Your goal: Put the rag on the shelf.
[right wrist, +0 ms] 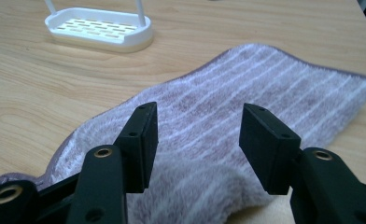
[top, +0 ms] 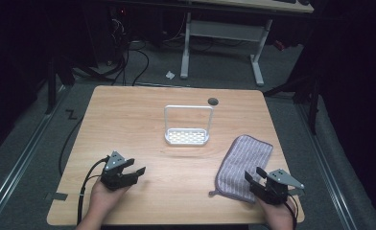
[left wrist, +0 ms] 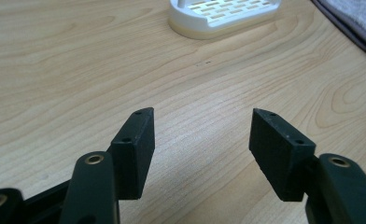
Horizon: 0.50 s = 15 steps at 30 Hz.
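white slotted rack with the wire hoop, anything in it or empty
Empty: the white slotted rack shows bare slots in its tray, nothing hanging on its hoop.

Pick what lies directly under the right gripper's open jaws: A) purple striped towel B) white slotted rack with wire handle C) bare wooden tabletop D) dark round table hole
A: in the right gripper view the right gripper has its jaws spread over the purple striped towel, while the white slotted rack with wire handle sits farther off on the wooden table.
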Available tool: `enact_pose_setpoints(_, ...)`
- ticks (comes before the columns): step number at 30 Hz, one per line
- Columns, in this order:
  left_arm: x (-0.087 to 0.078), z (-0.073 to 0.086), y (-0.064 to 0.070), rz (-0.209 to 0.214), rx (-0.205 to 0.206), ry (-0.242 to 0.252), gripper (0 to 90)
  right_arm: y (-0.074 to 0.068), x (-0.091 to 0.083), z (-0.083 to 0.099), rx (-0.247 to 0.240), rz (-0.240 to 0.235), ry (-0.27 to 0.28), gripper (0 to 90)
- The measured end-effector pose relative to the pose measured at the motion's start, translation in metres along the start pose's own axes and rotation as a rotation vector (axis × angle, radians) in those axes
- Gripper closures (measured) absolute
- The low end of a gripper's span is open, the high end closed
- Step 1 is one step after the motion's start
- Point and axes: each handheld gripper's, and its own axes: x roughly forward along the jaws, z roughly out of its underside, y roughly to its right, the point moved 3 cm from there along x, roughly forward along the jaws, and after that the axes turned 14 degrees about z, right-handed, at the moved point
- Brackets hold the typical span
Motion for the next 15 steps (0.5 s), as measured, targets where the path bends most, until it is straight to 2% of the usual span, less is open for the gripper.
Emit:
enact_pose_setpoints(3,0.001,0.001,0.0,-0.004,0.009,-0.012,41.0,0.0,-0.003,0.003,-0.001,0.005,0.003,48.7)
enact_pose_setpoints(10,0.0,0.002,0.001,-0.008,-0.003,0.002,40.8,-0.003,-0.003,0.004,-0.014,-0.023,0.003,50.1)
enact_pose_setpoints(15,-0.002,0.005,-0.003,-0.01,-0.033,0.013,42.1,-0.011,0.0,0.001,-0.033,-0.046,0.006,51.1)
